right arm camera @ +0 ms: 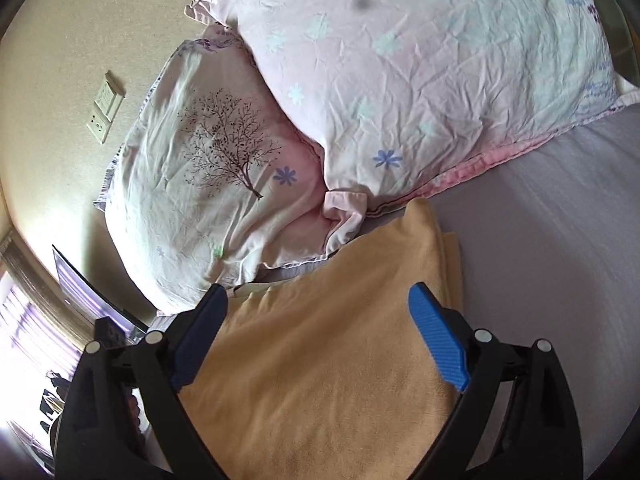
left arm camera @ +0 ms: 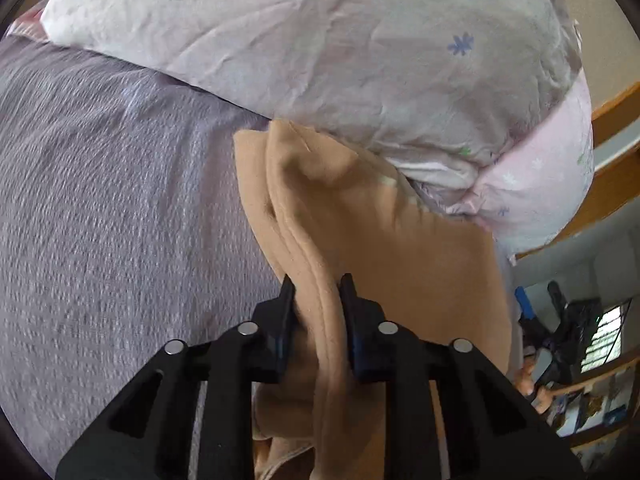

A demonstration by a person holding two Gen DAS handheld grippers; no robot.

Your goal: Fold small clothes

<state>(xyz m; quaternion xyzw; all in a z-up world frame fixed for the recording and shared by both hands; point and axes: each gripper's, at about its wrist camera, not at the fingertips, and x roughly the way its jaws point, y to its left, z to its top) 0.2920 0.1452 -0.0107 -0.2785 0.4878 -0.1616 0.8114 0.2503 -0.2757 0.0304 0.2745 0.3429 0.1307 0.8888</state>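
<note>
The left claw point(left arm camera: 317, 292) is squeezed tight on a thick edge of the soft tan fleece cloth point(left arm camera: 360, 240), and the two black fingers point(left arm camera: 285, 312) press on it from both sides. The tan cloth is bunched between them and hangs down under the claw. Past the fingertips, more of it spreads out and lies on the bed. To the left of the claw is the bumpy grey-purple bed sheet point(left arm camera: 120, 200). Ahead of the claw, the far tip of the cloth touches the edge of a big wrinkled pale pillow with little flowers point(left arm camera: 320, 40). Far off to the right of the claw there is a wooden bed frame point(left arm camera: 616, 120). The right claw point(right arm camera: 318, 312) is wide apart and holds nothing. Its blue finger pads point(right arm camera: 438, 340) sit on both sides of the tan cloth point(right arm camera: 320, 360), which lies flat right under and between them. You cannot tell if the pads touch the cloth. To the right of this claw is the bed sheet point(right arm camera: 560, 240). Ahead of it lie two pillows. The white pillow with a dark tree picture point(right arm camera: 208, 168) is ahead and to the left, and the flower pillow point(right arm camera: 420, 80) leans partly over it, farther ahead. Beyond them, to the left, is a cream wall point(right arm camera: 80, 40) with a white wall socket point(right arm camera: 102, 108).
</note>
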